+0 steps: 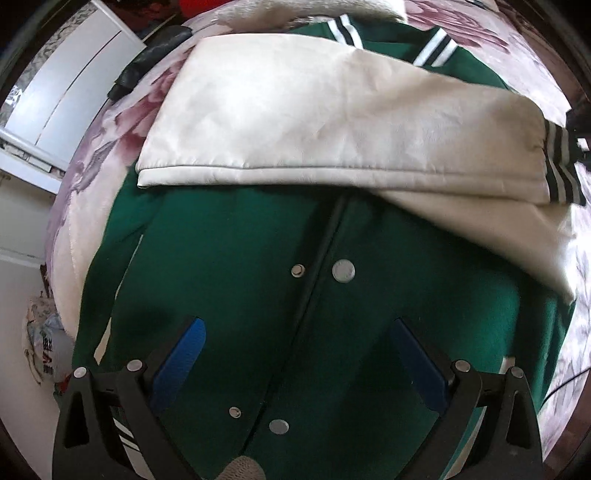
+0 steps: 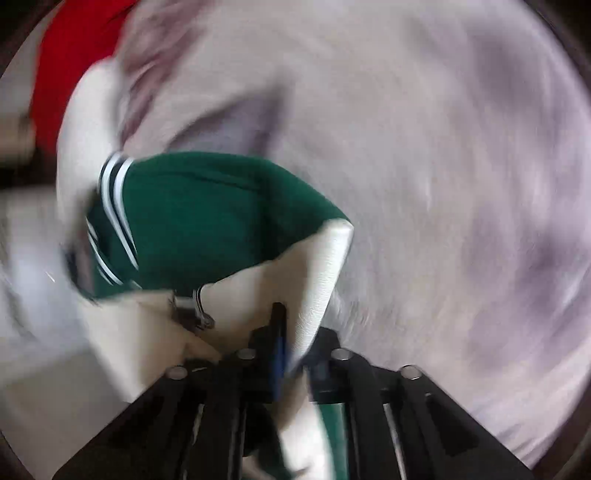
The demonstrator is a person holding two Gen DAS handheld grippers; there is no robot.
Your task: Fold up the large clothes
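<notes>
Blue pads (image 1: pixel 184 354) of my left gripper (image 1: pixel 295 354) sit closest in the left wrist view, spread wide at seven and five o'clock with nothing between them. Under them lies the green jacket (image 1: pixel 229 258) on the flowered blanket (image 1: pixel 85 229), its dark placket running up through the middle toward twelve, with silver snaps (image 1: pixel 343 271) on either side of it. Further toward twelve, a cream sleeve (image 1: pixel 332 122) is folded flat across the chest, its striped cuff (image 1: pixel 561 166) ending at three o'clock. Beyond that I see the striped collar (image 1: pixel 347 31), and at ten o'clock a white cabinet (image 1: pixel 74 85).

On the right wrist view (badly smeared), my right gripper (image 2: pixel 291 350) at six o'clock is pinched tight on a fold of the cream sleeve (image 2: pixel 325 273), which stands up between the fingers. Past it, at nine to ten o'clock, lies green cloth with a striped band (image 2: pixel 114 192). Red fabric (image 2: pixel 70 62) shows at eleven; pale blanket (image 2: pixel 443 184) fills the rest.
</notes>
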